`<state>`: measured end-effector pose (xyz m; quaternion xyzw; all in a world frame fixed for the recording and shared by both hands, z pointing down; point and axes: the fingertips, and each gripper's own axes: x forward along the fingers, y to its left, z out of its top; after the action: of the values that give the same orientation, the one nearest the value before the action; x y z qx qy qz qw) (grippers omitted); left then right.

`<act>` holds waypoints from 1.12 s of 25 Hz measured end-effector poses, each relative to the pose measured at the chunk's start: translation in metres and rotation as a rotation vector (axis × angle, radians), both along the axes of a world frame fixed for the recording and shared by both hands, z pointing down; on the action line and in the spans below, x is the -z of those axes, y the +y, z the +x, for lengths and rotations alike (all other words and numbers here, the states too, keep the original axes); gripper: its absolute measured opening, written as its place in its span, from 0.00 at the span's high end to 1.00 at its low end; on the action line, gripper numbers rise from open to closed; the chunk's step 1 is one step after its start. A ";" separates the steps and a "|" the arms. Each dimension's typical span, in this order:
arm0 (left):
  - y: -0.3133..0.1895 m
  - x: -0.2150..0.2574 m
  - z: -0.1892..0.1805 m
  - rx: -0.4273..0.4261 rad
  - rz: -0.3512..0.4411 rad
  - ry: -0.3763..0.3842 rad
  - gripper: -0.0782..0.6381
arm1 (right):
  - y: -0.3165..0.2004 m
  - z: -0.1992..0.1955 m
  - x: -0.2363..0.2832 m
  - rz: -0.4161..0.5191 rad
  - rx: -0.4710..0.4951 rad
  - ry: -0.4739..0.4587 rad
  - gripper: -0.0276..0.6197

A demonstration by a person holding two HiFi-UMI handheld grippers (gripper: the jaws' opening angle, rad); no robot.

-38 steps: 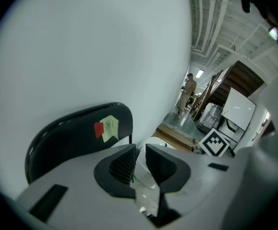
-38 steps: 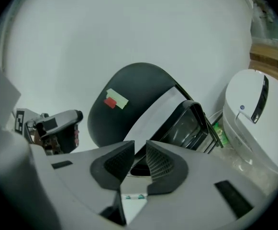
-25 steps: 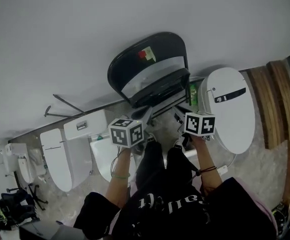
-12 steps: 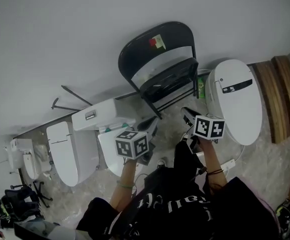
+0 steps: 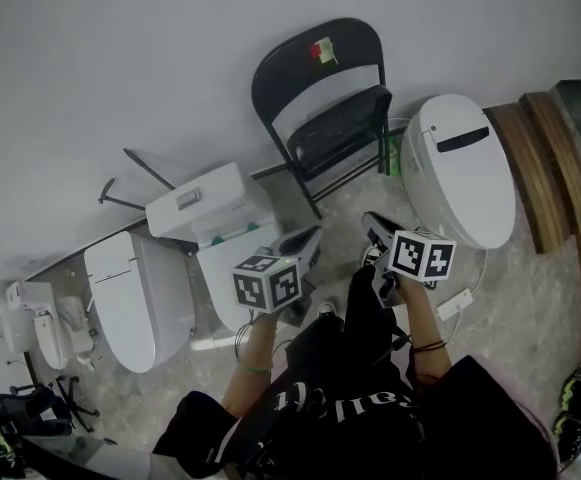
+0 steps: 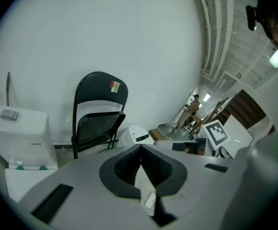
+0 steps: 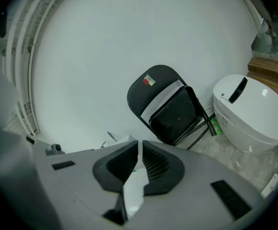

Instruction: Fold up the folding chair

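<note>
Both closed on nothing, left gripper (image 5: 303,242) and right gripper (image 5: 377,228), well apart from the folding chair (image 5: 322,98) leaning folded against the wall (image 5: 120,58). Probably stiff, light painted steel, slippery; best pinched at a backrest side tube.

Black chair, white toilets
Your folding chair (image 5: 295,68) is black with a red-and-green sticker (image 5: 322,52); the toilets (image 5: 465,168) are white; your marker cubes (image 5: 267,283) show black-and-white squares.
</note>
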<state>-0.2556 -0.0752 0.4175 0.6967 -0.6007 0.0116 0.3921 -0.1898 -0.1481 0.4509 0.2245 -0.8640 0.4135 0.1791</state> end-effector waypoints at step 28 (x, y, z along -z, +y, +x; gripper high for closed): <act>0.150 0.019 0.244 0.095 0.077 0.095 0.89 | 0.190 0.246 0.034 0.134 0.134 0.071 0.90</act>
<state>-0.0112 0.0747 0.3984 0.6817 -0.6138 -0.0634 0.3931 0.0558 0.0419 0.4169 0.1923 -0.8960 0.3335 0.2215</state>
